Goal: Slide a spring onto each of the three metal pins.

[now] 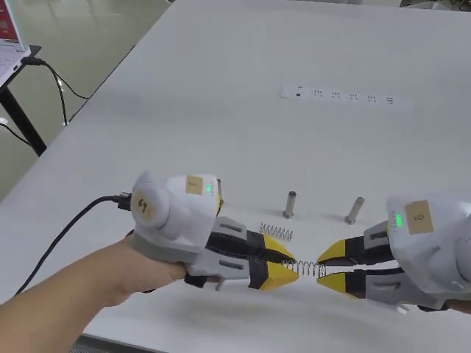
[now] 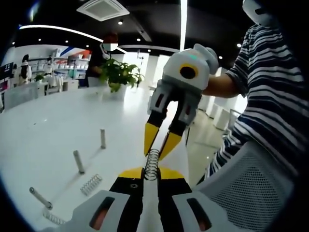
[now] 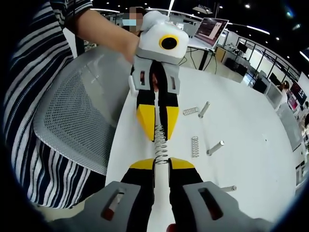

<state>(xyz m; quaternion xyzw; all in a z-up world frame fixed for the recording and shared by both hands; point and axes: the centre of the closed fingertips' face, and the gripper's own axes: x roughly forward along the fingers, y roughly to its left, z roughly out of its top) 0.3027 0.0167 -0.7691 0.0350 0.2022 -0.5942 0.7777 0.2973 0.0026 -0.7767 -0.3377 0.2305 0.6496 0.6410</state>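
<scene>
White tabletop [image 1: 221, 110] stretches away from the person, and close to its front edge the held spring [image 1: 307, 268] is stretched level between the two tools. The left gripper [image 1: 293, 268] has its yellow-tipped jaws closed together on one end of the held spring, pinching the coils. A hand [image 1: 140, 272] wraps its white body, and a black cable [image 1: 66, 235] trails off away from the held spring. The right gripper [image 1: 321, 269] is clamped on the other end, its jaws narrowing to a V at the coils; the hand holding it is cut off by the frame edge. Just beyond the held spring a loose spring [image 1: 276, 232] lies flat on the table. Farther beyond it the middle pin [image 1: 290, 204] stands upright, and the outer pin [image 1: 355, 210] stands upright off toward the right gripper's side. A third pin [image 2: 40, 198] sits beyond the held spring on the left gripper's side. In the head view the left gripper's body covers nearly all of it, and the fisheye bends it, so I cannot tell whether it stands straight. Near it lies a second loose spring [image 3: 190, 111], clipped by the rim in the left gripper view. Far beyond the held spring a power strip [image 1: 346, 95] lies flat, its sockets too small to read. A laptop [image 1: 9, 40] is cut off at the corner, off the table.
</scene>
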